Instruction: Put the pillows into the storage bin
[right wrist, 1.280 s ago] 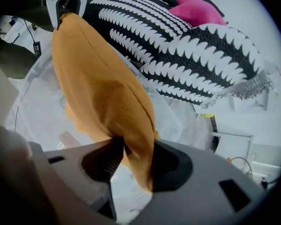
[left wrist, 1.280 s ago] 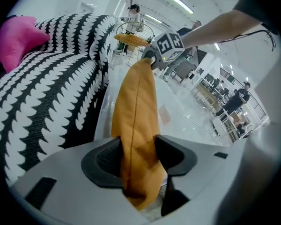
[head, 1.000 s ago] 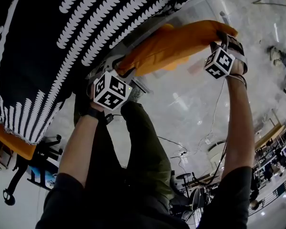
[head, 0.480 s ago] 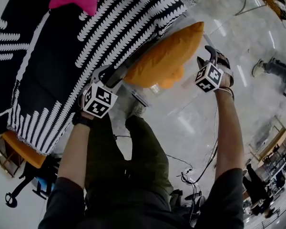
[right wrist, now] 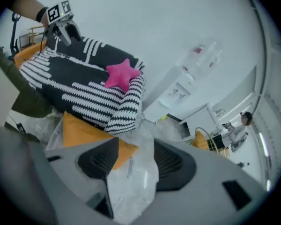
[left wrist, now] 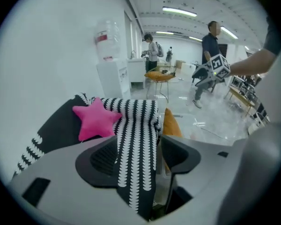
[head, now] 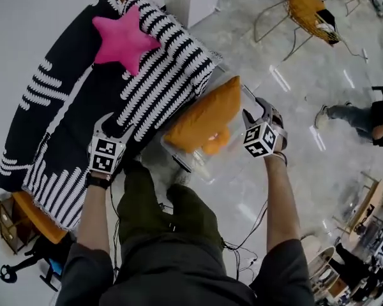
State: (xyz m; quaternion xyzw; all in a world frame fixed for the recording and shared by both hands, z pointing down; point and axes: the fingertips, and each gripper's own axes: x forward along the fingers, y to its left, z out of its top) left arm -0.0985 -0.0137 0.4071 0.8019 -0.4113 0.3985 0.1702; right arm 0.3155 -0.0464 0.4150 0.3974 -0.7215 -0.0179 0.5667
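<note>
An orange pillow [head: 204, 116] lies tilted in the clear storage bin [head: 225, 164] on the floor beside the sofa; it also shows in the right gripper view [right wrist: 84, 130]. A pink star pillow [head: 124, 40] rests on the sofa's black-and-white blanket [head: 64, 107]. My left gripper [head: 105, 121] hangs over the blanket, left of the bin. Its jaws have just been opening and nothing is between them [left wrist: 140, 149]. My right gripper [head: 252, 111] hovers at the bin's right side, open and holding nothing [right wrist: 133, 161].
An orange wire chair [head: 306, 5] stands on the marble floor beyond the bin. A person's legs [head: 354, 113] are at the right. A white water dispenser [left wrist: 113, 74] stands by the wall behind the sofa. Cables [head: 249, 228] trail near my feet.
Both grippers held the orange pillow's ends a second ago. They have let go and risen. The pillow now lies in the bin, and the left gripper has moved left over the sofa.
</note>
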